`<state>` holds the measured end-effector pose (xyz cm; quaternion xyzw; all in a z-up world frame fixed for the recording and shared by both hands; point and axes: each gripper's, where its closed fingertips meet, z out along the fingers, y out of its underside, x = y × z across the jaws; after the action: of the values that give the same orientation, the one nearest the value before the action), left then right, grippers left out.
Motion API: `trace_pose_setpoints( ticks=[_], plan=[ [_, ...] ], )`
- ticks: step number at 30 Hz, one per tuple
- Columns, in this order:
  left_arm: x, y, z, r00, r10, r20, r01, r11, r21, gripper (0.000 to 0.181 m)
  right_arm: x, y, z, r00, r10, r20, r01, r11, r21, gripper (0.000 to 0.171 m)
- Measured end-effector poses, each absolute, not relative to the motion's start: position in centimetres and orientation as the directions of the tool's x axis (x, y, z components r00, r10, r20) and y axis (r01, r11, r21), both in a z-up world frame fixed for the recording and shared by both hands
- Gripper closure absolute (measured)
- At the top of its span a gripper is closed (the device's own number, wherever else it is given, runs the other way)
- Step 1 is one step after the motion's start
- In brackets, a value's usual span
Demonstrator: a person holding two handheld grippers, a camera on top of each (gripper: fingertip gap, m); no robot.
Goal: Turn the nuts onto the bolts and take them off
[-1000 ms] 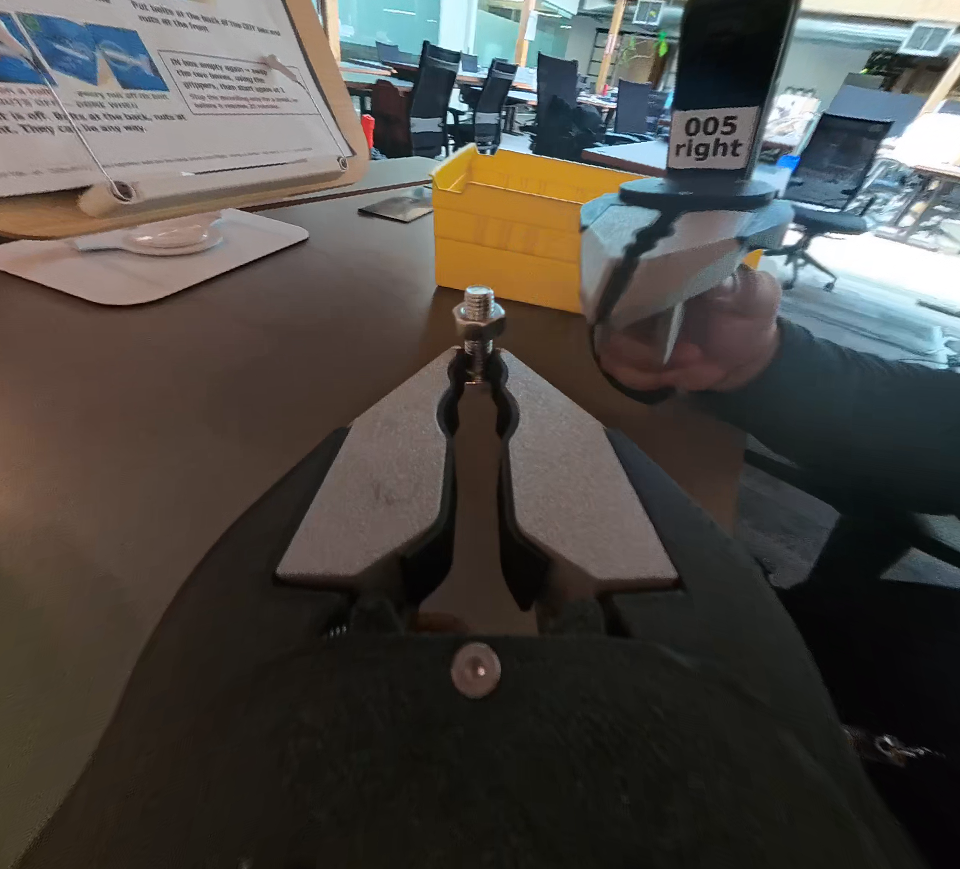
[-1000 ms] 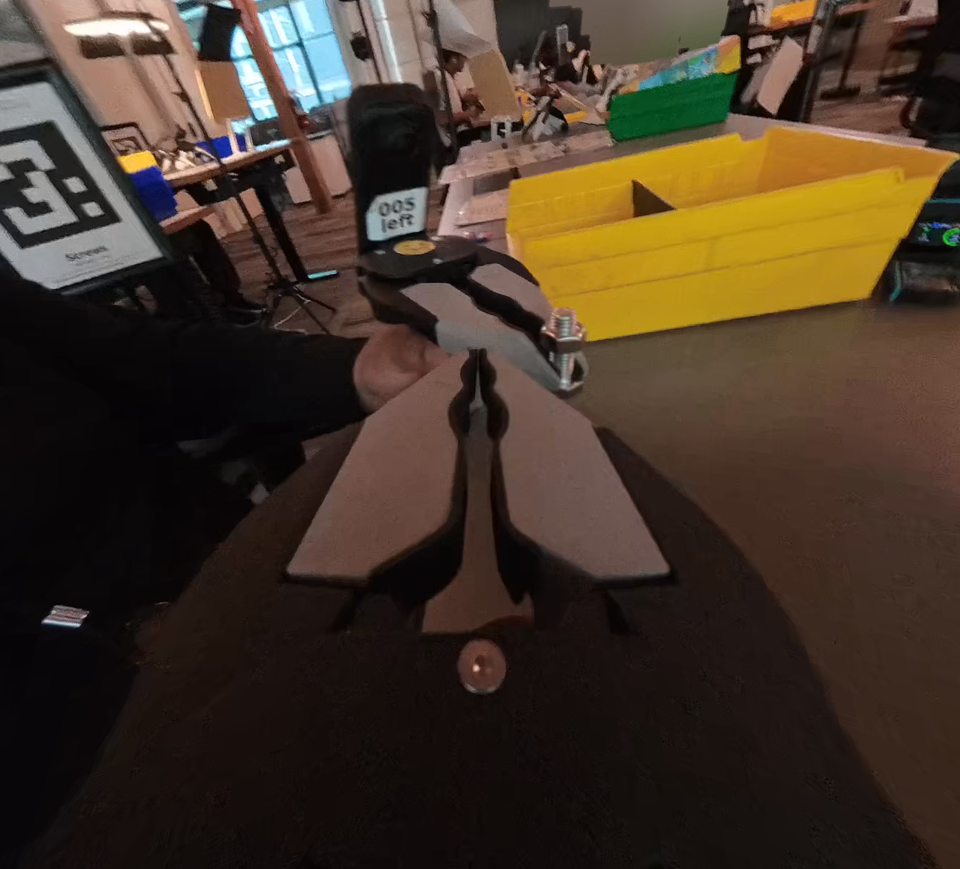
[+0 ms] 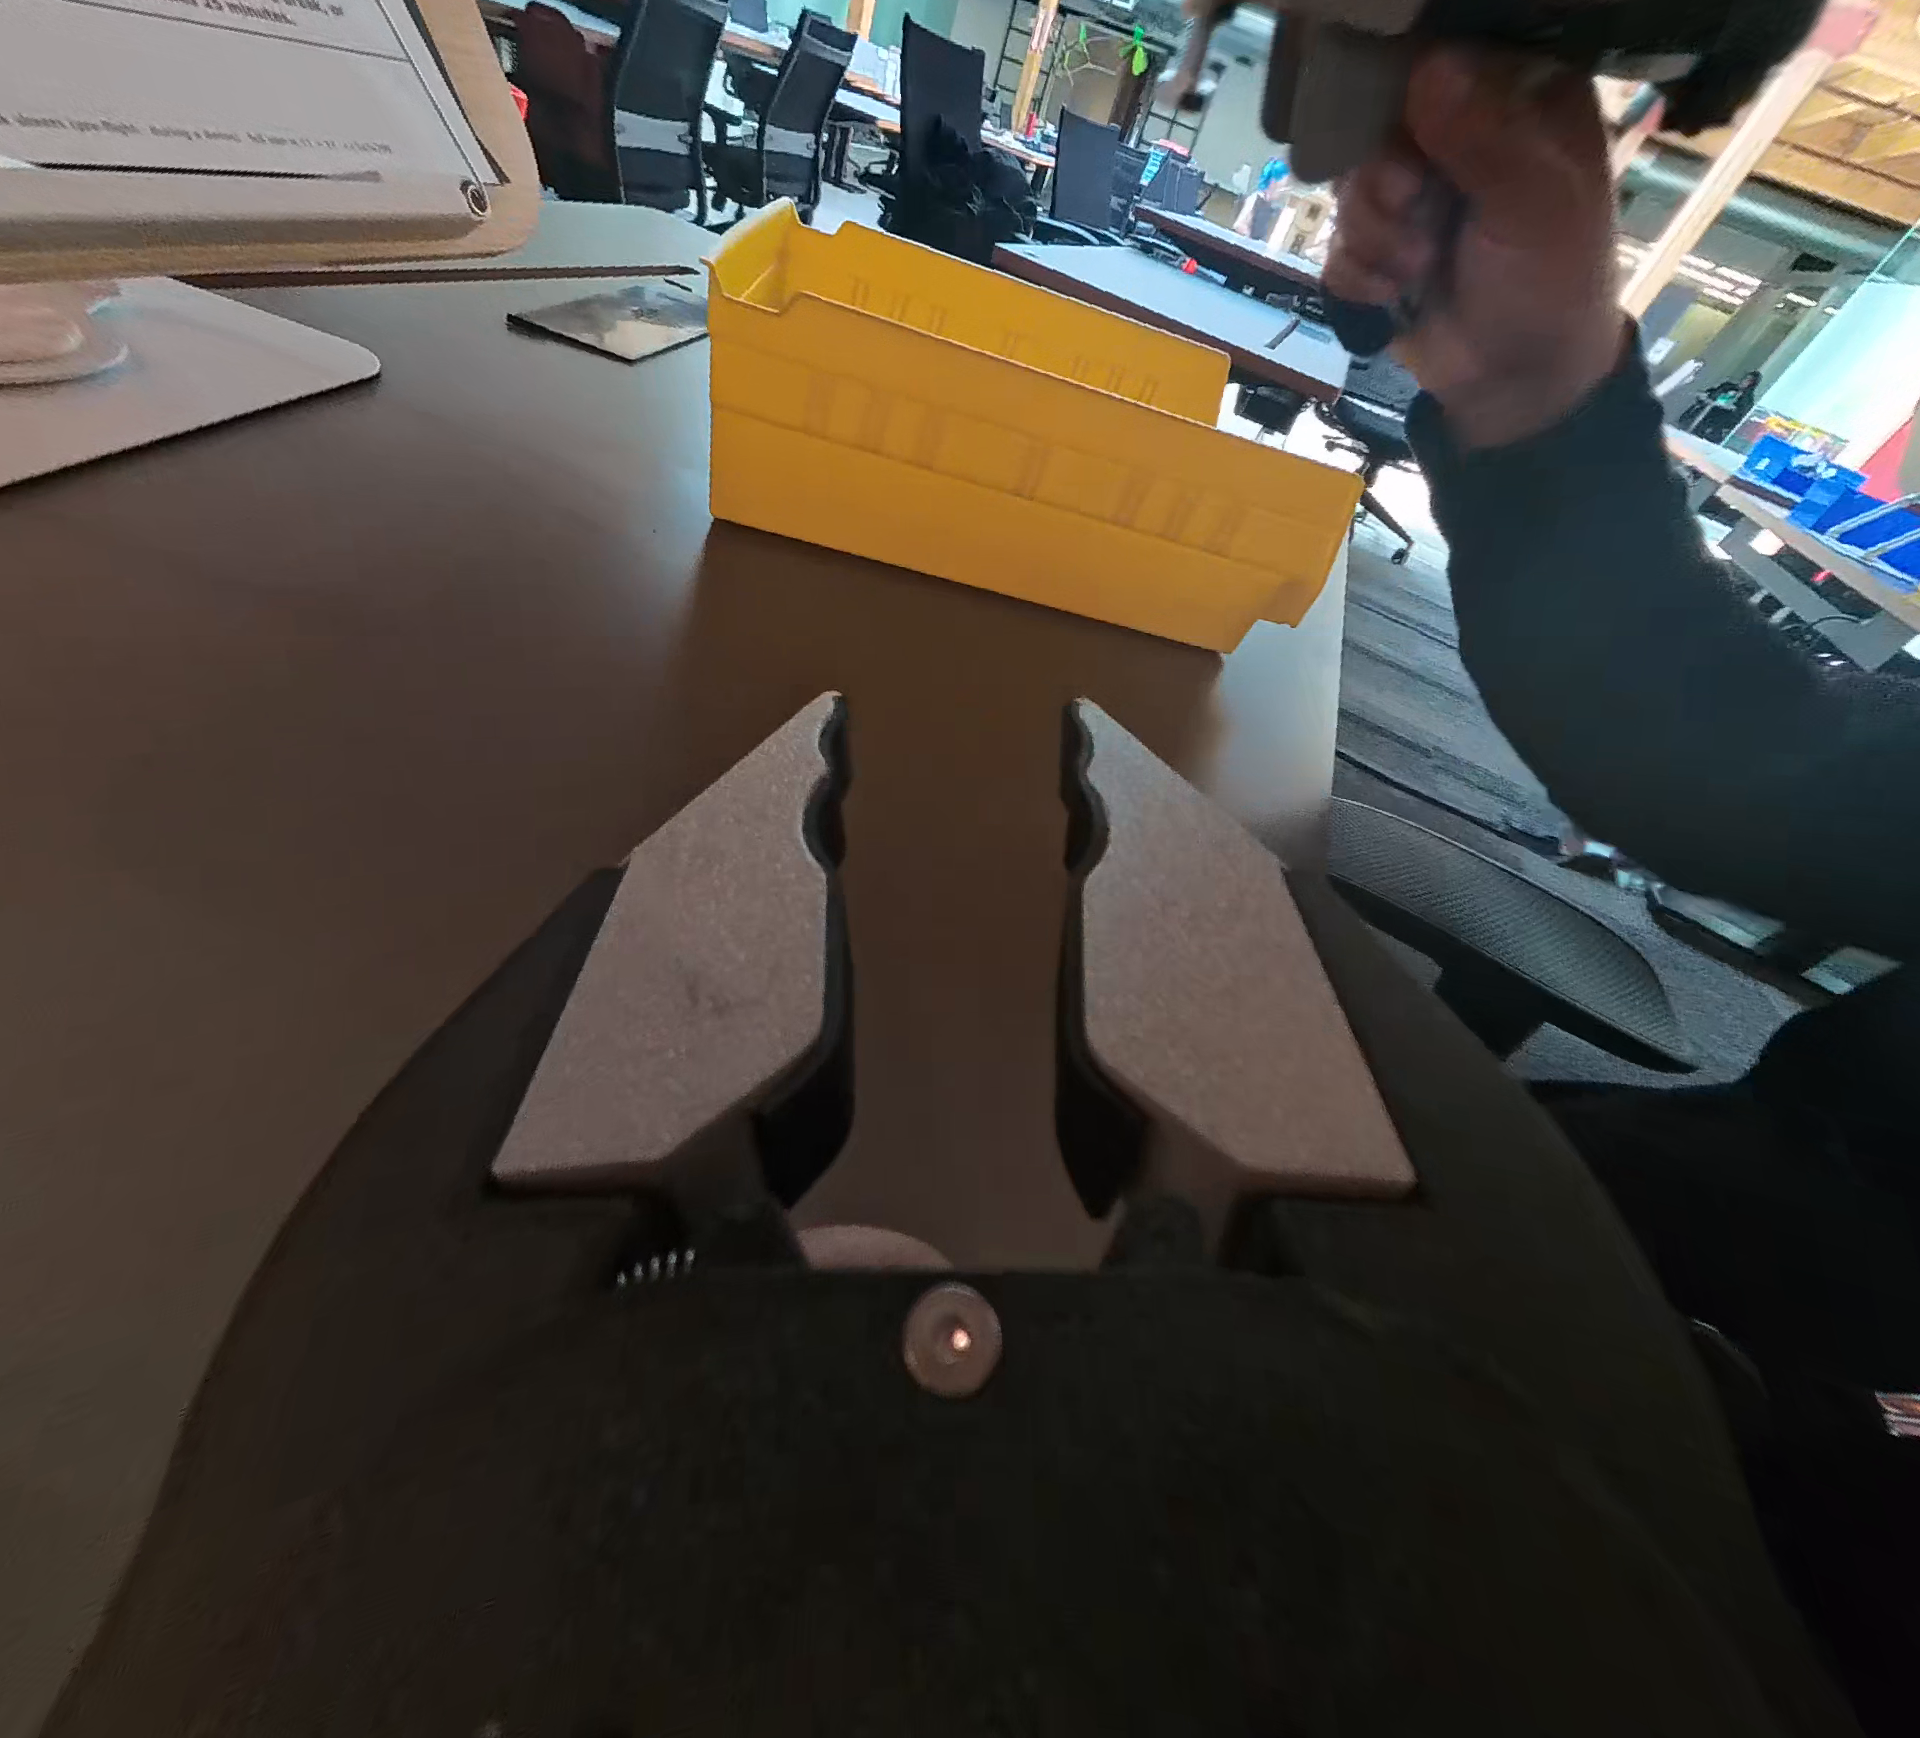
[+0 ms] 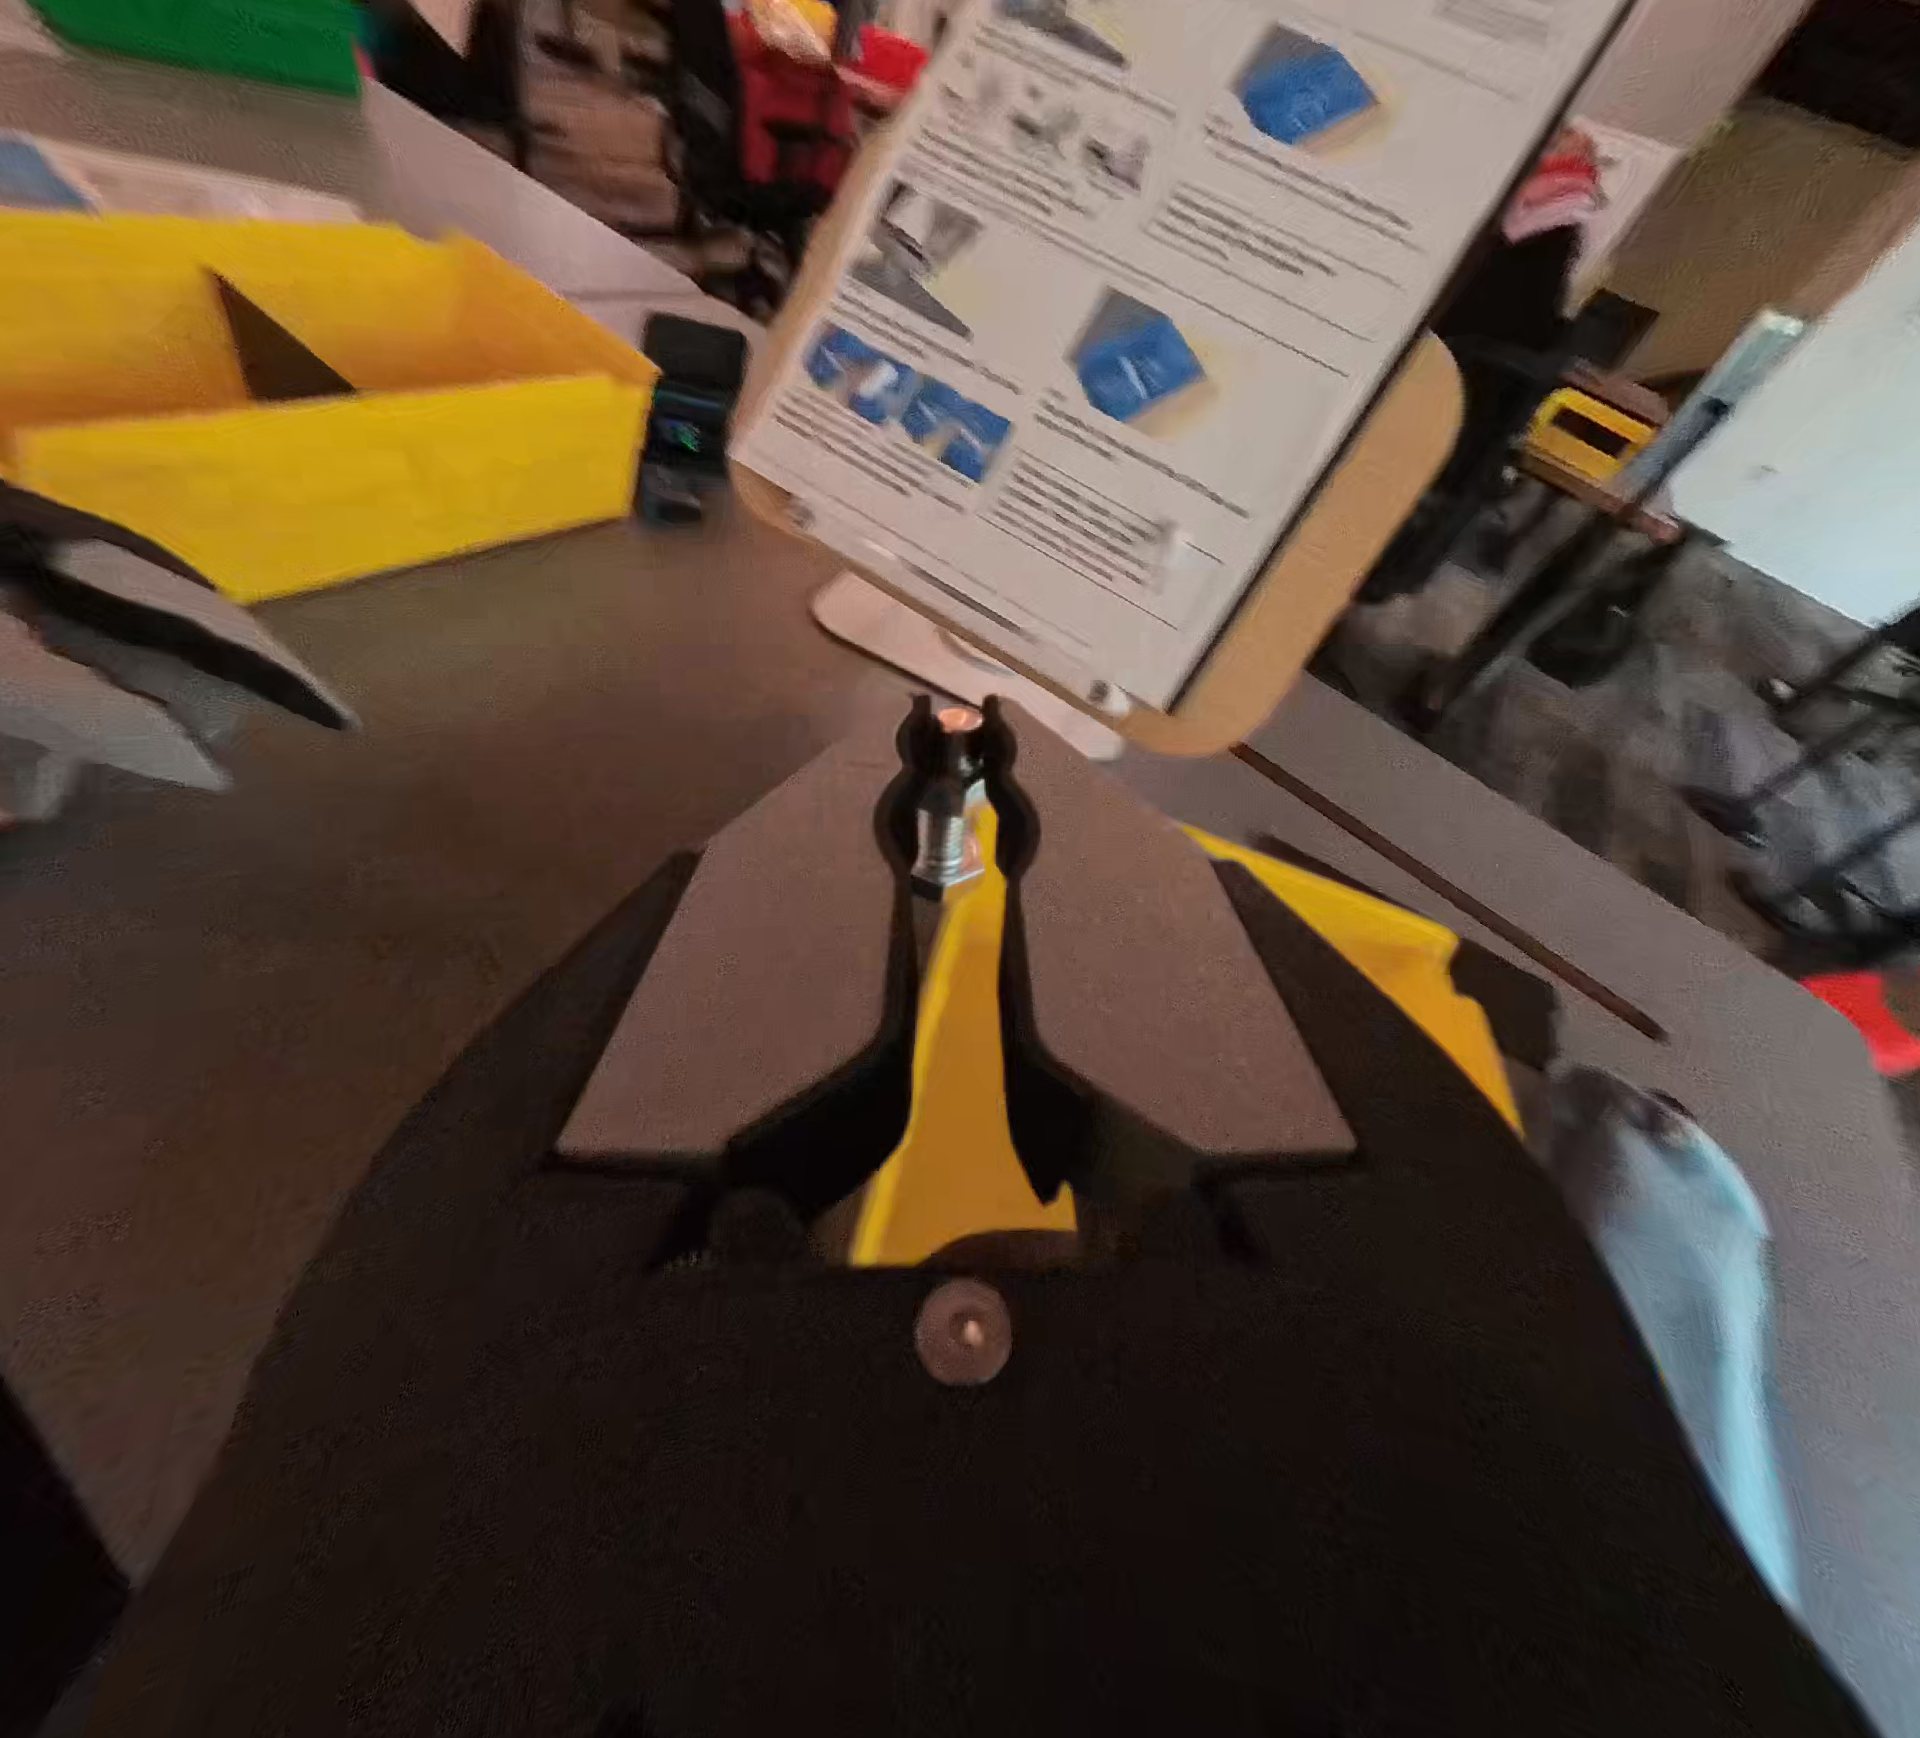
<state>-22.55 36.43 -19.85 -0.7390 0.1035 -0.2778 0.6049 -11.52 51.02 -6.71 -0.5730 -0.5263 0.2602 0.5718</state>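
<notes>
A dark brown counter (image 3: 312, 701) carries a yellow bin (image 3: 997, 483) near its right edge, a document stand's white base (image 3: 177, 379) at far left, and a flat dark plate (image 3: 613, 319) between them.

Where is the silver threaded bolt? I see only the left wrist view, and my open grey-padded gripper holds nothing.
Observer: The right gripper pinches the silver threaded bolt at its fingertips.
Operator: Is the nut on it?
Observer: A hex part sits at the bolt's near end; blur hides whether it is nut or head.
Operator: Is there only one yellow plastic bin?
Observer: No. A second yellow plastic bin, with a dark divider, shows in the right wrist view.
</notes>
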Motion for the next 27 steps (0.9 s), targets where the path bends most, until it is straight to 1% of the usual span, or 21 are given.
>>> trace_pose_setpoints(
  ticks=[3,6,9,11,12,13,14,16,17,19,20,21,22,23,24,25,26,27],
  plan=[
    [-22.3,36.3,-19.8,0.837,-0.489,0.246,0.15,-0.227,-0.962,0.146,-9.4,57.7,-11.1,0.383,0.855,0.35,0.545,0.097,-0.833,0.165],
    [-22.0,36.3,-20.0,0.854,-0.481,0.196,0.099,-0.219,-0.971,0.146,-8.1,62.8,-17.1,0.403,0.824,0.398,0.74,-0.037,-0.672,0.165],
    [-21.5,36.3,-20.4,0.871,-0.472,0.137,0.034,-0.219,-0.975,0.146,-7.5,64.5,-23.1,0.329,0.849,0.414,0.872,-0.105,-0.478,0.164],
    [-21.3,36.4,-20.7,0.88,-0.465,0.099,-0.006,-0.221,-0.975,0.146,-7.2,65.0,-26.0,0.267,0.858,0.439,0.926,-0.102,-0.363,0.163],
    [-21.2,36.4,-20.8,0.884,-0.46,0.082,-0.024,-0.221,-0.975,0.145,-7.2,65.2,-26.8,0.255,0.859,0.445,0.936,-0.105,-0.335,0.161],
    [-21.0,36.3,-21.0,0.884,-0.462,0.07,-0.044,-0.23,-0.972,0.146,-7.3,65.4,-27.2,0.259,0.861,0.437,0.937,-0.114,-0.33,0.151],
    [-20.8,36.2,-21.5,0.88,-0.471,0.062,-0.068,-0.254,-0.965,0.149,-7.4,65.3,-27.0,0.273,0.868,0.415,0.929,-0.126,-0.348,0.144],
    [-20.9,35.7,-22.1,0.879,-0.472,0.06,-0.107,-0.318,-0.942,0.15,-8.1,64.7,-25.3,0.31,0.872,0.379,0.895,-0.133,-0.427,0.138],
    [-21.2,35.2,-21.7,0.882,-0.467,0.067,-0.108,-0.338,-0.935,0.15,-8.3,64.4,-23.9,0.326,0.868,0.375,0.874,-0.125,-0.47,0.137],
    [-21.7,34.0,-18.7,0.87,-0.482,0.103,-0.066,-0.32,-0.945,0.149,-8.4,63.1,-20.6,0.347,0.859,0.375,0.826,-0.091,-0.556,0.136],
    [-22.6,33.3,-16.7,0.871,-0.481,0.101,-0.055,-0.301,-0.952,0.156,-8.7,62.2,-19.1,0.349,0.865,0.361,0.796,-0.07,-0.602,0.134],
    [-24.2,32.9,-14.8,0.887,-0.457,0.068,-0.075,-0.287,-0.955,0.172,-9.1,60.7,-17.6,0.337,0.881,0.331,0.76,-0.047,-0.649,0.132],
    [-26.7,32.6,-13.1,0.912,-0.409,0.013,-0.111,-0.276,-0.955,0.181,-9.9,58.8,-16.3,0.314,0.905,0.286,0.715,-0.026,-0.699,0.131],
    [-29.9,32.5,-11.9,0.94,-0.337,-0.044,-0.146,-0.286,-0.947,0.181,-10.9,56.5,-15.2,0.273,0.936,0.223,0.661,-0.015,-0.75,0.127],
    [-33.4,32.6,-11.4,0.962,-0.259,-0.085,-0.169,-0.325,-0.931,0.173,-12.1,53.6,-14.3,0.205,0.969,0.141,0.604,-0.012,-0.797,0.122],
    [-36.8,32.6,-11.5,0.975,-0.195,-0.111,-0.18,-0.382,-0.907,0.157,-13.5,50.4,-13.8,0.104,0.993,0.052,0.549,-0.013,-0.836,0.117],
    [-40.1,32.7,-12.0,0.981,-0.145,-0.127,-0.179,-0.45,-0.875,0.142,-14.6,46.9,-13.5,-0.021,0.999,-0.026,0.505,-0.012,-0.863,0.116],
    [-43.5,32.9,-12.6,0.987,-0.089,-0.135,-0.162,-0.512,-0.843,0.14,-15.6,43.7,-13.7,-0.138,0.987,-0.082,0.474,-0.007,-0.88,0.118]
  ],
)
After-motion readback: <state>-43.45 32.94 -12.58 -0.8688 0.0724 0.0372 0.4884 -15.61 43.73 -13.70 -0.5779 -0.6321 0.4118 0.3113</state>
